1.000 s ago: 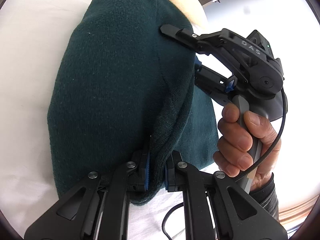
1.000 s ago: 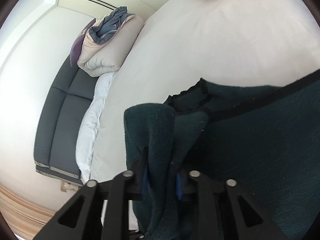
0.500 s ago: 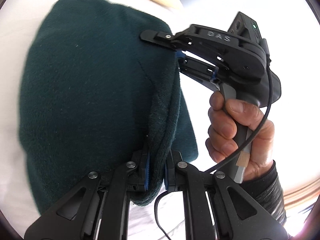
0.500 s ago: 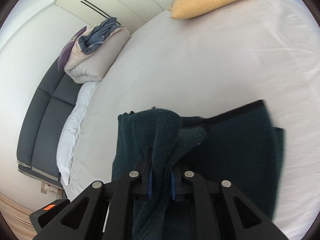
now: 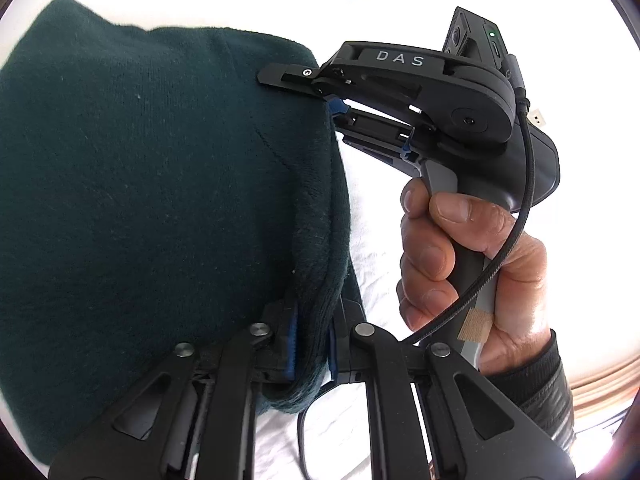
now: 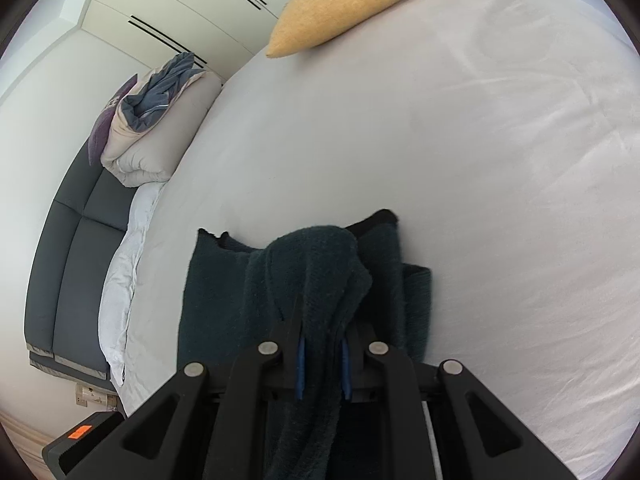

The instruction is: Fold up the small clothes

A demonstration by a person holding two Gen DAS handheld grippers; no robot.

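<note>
So both my tongs are clamped on the same dark green knit garment [image 5: 152,184] right now. My left gripper [image 5: 311,354] has its blue pads pinched on a thick folded edge of it, down at the near side of the bed [image 6: 500,200], and most of the fabric spreads out to the left of the jaws in that view. A bit further along the same edge, my right gripper [image 5: 332,98] bites the cloth from the right, with my right hand [image 5: 460,264] wrapped around its grip and a black cable [image 5: 516,216] looping down past my knuckles.

From the right wrist camera, the right tongs are squeezed on a bunched-up hump of the green knit, and the rest of it lies flat on the white sheet just beyond the jaws, near the bed's left edge. It has a darker trim along its far end.

Further out the sheet is plain white with a few creases. A yellow pillow [image 6: 352,0] sits way up at the far edge of the bed. Off the left side there's a grey sofa [image 6: 72,264] with a rolled-up duvet [image 6: 156,136] on it, and white cupboards [image 6: 180,4] behind that.
</note>
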